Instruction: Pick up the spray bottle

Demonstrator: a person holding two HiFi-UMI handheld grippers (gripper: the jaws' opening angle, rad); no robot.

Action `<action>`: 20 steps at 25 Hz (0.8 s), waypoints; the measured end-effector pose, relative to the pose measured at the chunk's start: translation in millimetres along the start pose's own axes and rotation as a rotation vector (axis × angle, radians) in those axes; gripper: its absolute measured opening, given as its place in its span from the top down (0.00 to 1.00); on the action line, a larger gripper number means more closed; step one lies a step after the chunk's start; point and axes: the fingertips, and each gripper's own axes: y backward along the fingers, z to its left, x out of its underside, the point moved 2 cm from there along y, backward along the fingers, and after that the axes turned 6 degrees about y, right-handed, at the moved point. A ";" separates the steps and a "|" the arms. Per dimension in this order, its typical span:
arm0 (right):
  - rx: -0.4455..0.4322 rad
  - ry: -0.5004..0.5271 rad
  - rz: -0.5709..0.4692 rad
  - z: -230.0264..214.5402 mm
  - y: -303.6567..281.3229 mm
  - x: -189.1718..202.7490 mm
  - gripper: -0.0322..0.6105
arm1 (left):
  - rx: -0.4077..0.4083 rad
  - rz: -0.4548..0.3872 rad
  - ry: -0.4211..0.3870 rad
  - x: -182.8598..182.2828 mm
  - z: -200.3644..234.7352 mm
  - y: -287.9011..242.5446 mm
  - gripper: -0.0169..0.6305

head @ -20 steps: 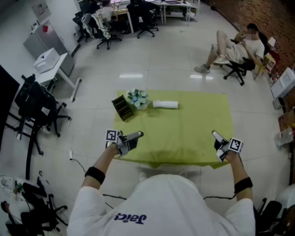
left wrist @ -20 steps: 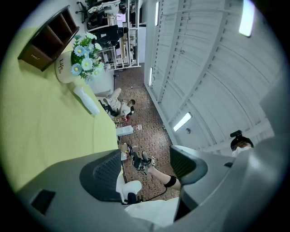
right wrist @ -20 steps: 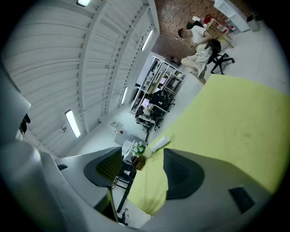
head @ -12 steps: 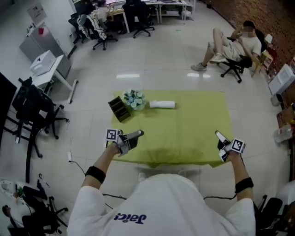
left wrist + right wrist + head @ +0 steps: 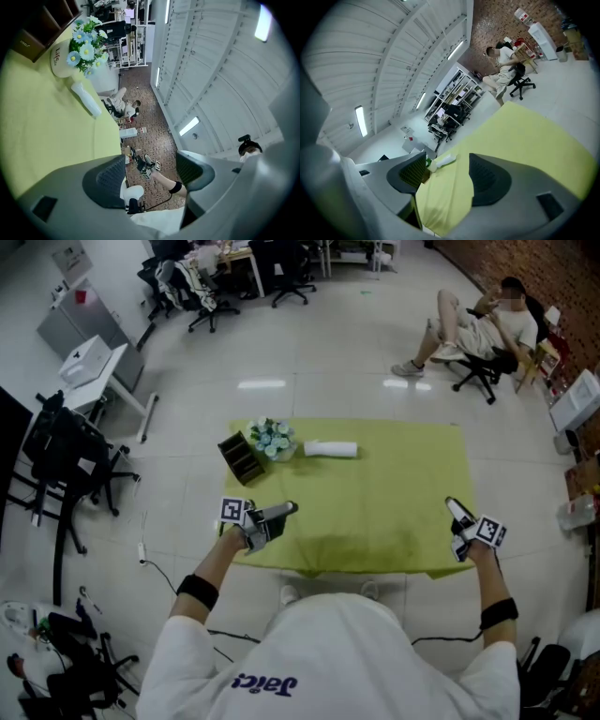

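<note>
The white spray bottle point(image 5: 331, 449) lies on its side at the far left-centre of the green-covered table point(image 5: 394, 484). In the left gripper view the spray bottle point(image 5: 86, 99) lies beyond the jaws, to the left. The right gripper view shows the spray bottle point(image 5: 443, 161) small, far off across the cloth. My left gripper point(image 5: 281, 513) hovers over the near left edge, open and empty point(image 5: 150, 173). At the near right corner my right gripper point(image 5: 456, 512) is also open with nothing between its fingers point(image 5: 447, 176). Both are well short of the bottle.
A pot of blue-white flowers point(image 5: 273, 440) and a brown wooden organizer point(image 5: 241, 458) stand just left of the bottle. Office chairs point(image 5: 80, 465) and desks ring the table on the white floor. A person sits on a chair point(image 5: 478, 329) at the far right.
My right gripper has drifted a little to the right along the near edge. The left gripper has barely moved. The bottle lies as before.
</note>
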 end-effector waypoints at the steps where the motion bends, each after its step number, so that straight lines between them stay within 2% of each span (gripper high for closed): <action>1: -0.012 -0.012 -0.003 0.5 -4.9 -4.5 0.48 | 0.005 -0.015 0.002 -2.9 -0.3 0.7 0.45; 3: -0.055 -0.022 -0.007 4.3 -17.2 -14.9 0.48 | 0.022 -0.068 0.002 -11.6 -2.3 3.3 0.45; 8: -0.026 0.029 0.057 3.5 -49.1 -33.8 0.48 | 0.031 -0.208 0.016 -30.4 -0.9 13.6 0.45; 14: -0.083 0.087 0.187 27.8 -105.3 -44.1 0.48 | 0.000 -0.278 0.022 -35.9 12.2 26.9 0.45; 20: -0.224 0.209 0.316 65.8 -174.1 -47.1 0.48 | -0.035 -0.306 0.046 -31.8 22.6 38.4 0.45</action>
